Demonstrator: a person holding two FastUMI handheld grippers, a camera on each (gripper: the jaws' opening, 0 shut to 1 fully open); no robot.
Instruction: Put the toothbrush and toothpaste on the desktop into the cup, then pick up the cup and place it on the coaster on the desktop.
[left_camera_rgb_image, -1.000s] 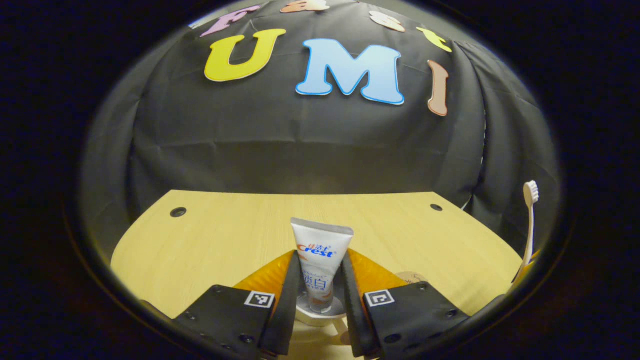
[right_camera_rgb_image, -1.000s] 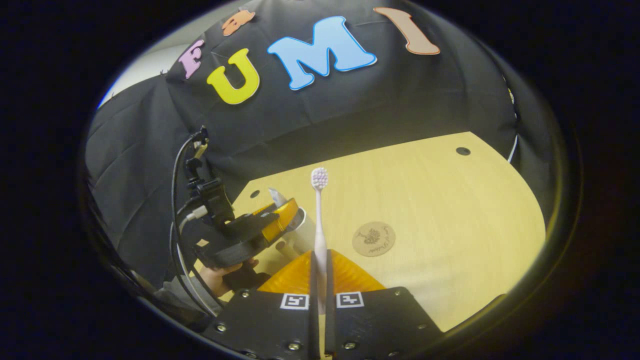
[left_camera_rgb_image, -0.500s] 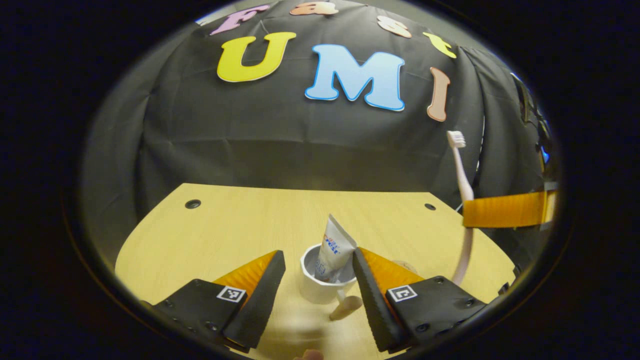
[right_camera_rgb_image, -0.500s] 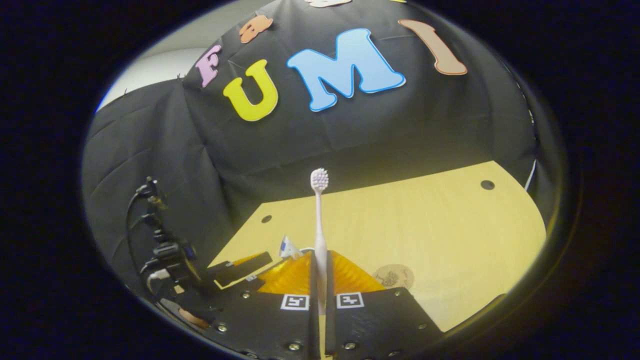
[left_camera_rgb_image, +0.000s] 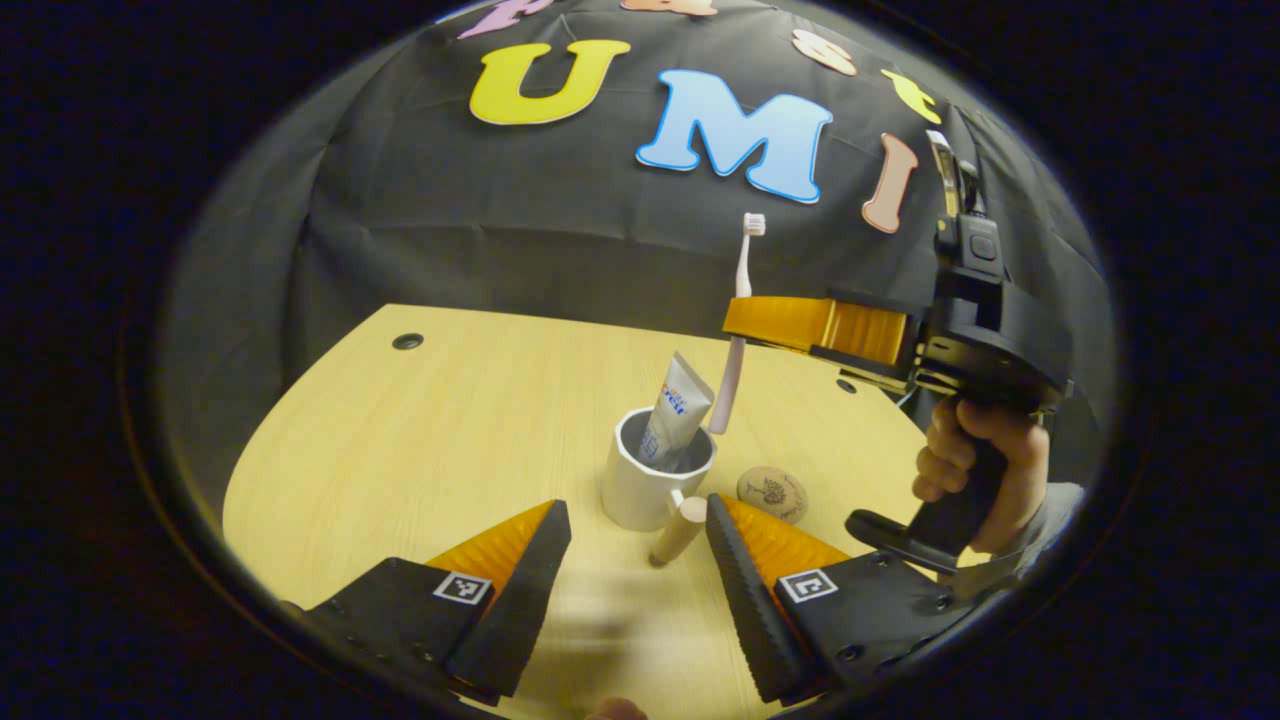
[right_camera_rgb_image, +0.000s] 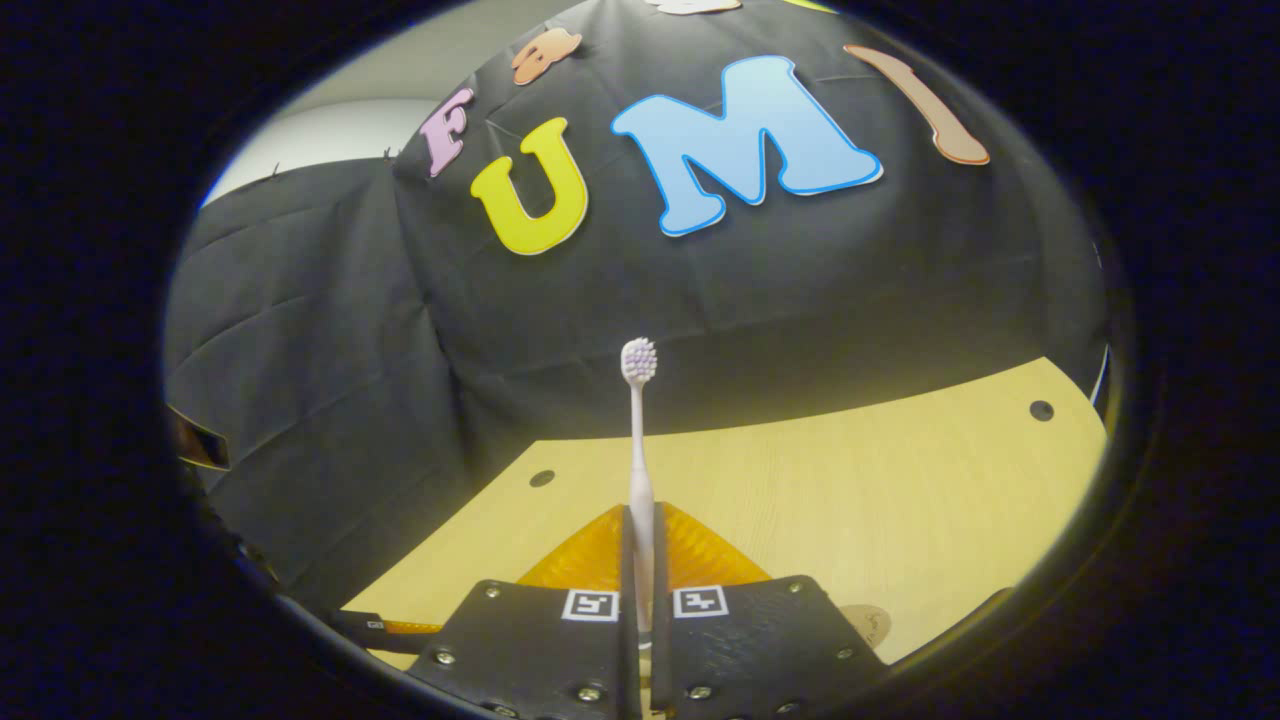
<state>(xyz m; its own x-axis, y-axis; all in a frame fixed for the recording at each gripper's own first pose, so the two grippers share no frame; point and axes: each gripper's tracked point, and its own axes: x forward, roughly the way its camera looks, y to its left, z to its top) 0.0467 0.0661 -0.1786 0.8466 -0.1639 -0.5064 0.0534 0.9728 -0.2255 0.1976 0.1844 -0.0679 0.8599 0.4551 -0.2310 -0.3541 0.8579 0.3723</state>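
Light wood table (left_camera_rgb_image: 420, 450), rounded at the edges, bare and roomy left of centre, with small dark holes near the far rim. White cup (left_camera_rgb_image: 650, 480) upright near the middle, handle toward the camera, toothpaste (left_camera_rgb_image: 675, 410) leaning inside it, crimped end up. Round coaster (left_camera_rgb_image: 772, 493) flat just right of the cup, apart from it. Left claw (left_camera_rgb_image: 635, 560) spread wide and holding nothing, low in front of the cup. Right claw (left_camera_rgb_image: 745, 325) gripped in a hand (left_camera_rgb_image: 975, 470), hovering above and right of the cup, pinched on a pale toothbrush (left_camera_rgb_image: 738, 320), bristles up, lower end just over the cup's rim. Same toothbrush (right_camera_rgb_image: 638, 470) upright between closed fingers in the right gripper view.
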